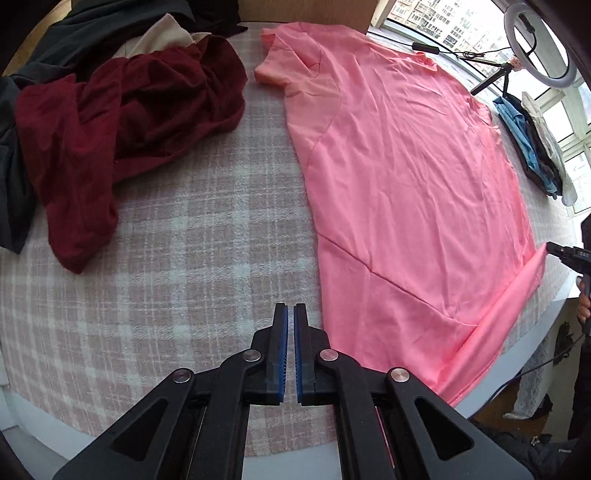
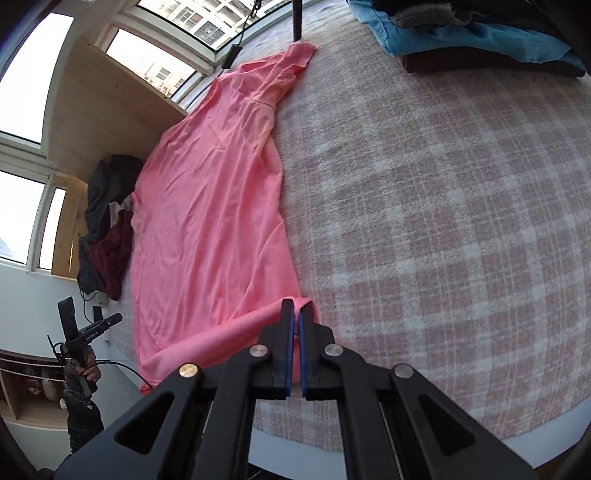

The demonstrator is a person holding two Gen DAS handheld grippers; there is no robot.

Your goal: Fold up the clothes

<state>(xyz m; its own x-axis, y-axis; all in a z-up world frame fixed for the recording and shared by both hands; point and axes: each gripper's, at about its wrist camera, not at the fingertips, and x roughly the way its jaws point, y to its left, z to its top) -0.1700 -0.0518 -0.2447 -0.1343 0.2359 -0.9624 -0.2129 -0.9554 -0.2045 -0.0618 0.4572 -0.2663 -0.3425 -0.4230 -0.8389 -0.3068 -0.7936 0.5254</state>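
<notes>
The pink T-shirt (image 1: 406, 177) lies spread nearly flat on the plaid bed cover (image 1: 177, 229), collar end toward the window and hem toward the near edge, which looks like the laying-out stage before any fold is made. The right claw (image 2: 295, 314) is clenched on the hem corner: pink cloth shows pinched between its blue pads (image 2: 303, 350), and the hem rises from the cover in a taut ridge toward that corner, so the grip seems meant to pull the bottom edge straight. The left claw (image 1: 290, 310) is clenched too, but on nothing; it hangs over bare cover just beside the shirt's other side edge, with no fabric between its pads (image 1: 283, 350). In my judgement it would have to open before it could take the opposite hem corner.

A crumpled maroon garment (image 1: 122, 140) sits with dark clothes (image 1: 92, 29) to the left of the shirt, apart from it, probably waiting their turn. On the far right a blue folded garment (image 2: 461, 33) rests in a small stack, likely the finished pile. A ring light (image 1: 541, 44) stands by the window
</notes>
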